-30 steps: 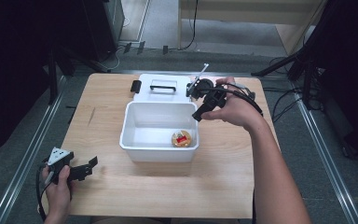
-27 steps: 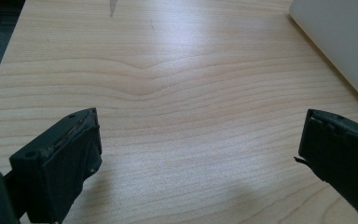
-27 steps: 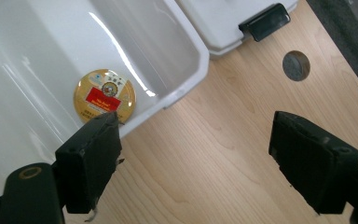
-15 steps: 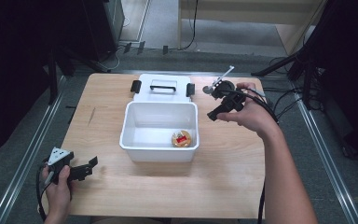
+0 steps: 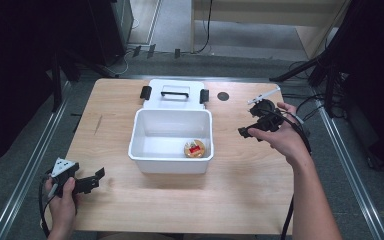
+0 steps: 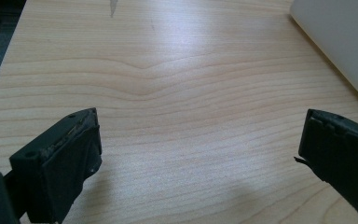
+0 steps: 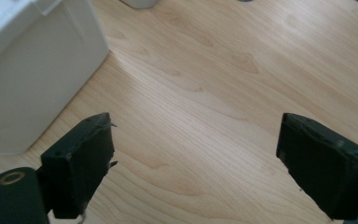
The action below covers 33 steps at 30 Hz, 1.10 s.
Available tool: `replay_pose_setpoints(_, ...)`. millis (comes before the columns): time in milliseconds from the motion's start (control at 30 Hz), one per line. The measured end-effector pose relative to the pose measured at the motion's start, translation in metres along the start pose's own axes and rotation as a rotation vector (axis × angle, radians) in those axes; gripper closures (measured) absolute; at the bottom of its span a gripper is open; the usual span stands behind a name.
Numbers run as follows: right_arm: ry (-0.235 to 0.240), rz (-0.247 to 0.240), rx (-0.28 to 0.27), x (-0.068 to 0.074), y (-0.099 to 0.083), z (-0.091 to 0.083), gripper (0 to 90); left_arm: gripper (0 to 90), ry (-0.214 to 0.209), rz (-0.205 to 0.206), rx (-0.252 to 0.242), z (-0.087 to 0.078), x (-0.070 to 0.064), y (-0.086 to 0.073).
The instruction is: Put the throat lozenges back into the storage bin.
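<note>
Wooden table [image 5: 240,200] stood on grey floor; your white bin [image 5: 150,150] sat mid-table, long axis left-right, round snack [image 5: 195,148] inside. Your right gripper [image 5: 247,132] hovered beside it, jaws wide; left gripper [image 5: 97,177] likewise.

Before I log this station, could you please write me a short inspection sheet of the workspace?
Surface: wooden table, bare around the tub.
Job's things: white tub, open, small round red-and-yellow item inside; lid behind the tub.
Clutter: black disc near the far edge.
Grippers: left hand-held gripper open at the near left corner; right hand-held gripper open, right of the tub.
Cables: one trails from each gripper.
Surroundings: grey floor, dark stands, floor cables.
</note>
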State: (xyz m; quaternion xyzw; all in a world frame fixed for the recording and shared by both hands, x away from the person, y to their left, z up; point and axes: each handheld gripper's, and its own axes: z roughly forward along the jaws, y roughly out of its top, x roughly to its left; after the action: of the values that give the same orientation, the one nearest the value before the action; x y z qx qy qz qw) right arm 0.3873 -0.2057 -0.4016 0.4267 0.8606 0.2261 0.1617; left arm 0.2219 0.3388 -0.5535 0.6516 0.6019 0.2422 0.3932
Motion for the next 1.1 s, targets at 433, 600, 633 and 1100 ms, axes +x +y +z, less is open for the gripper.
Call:
replay_pose_setpoints(433,-0.059,0.105,-0.13,-0.007,-0.061,0.011,0.0,0.0,0.002,-0.003,-0.003,0.0,0.0,0.0)
replay_pose_setpoints(600,-0.088,0.146,-0.194,-0.011,-0.085,0.011,0.0,0.0,0.004,-0.002,-0.003,0.0,0.0,0.0)
replay_pose_setpoints(633,-0.092,0.153,-0.205,-0.012,-0.09,0.011,0.0,0.0,0.004,-0.001,-0.002,0.0,0.0,0.0)
replay_pose_setpoints(1100,-0.148,0.245,-0.292,-0.015,-0.16,0.021,0.0,0.0,0.01,0.005,-0.004,-0.001,-0.001,0.0)
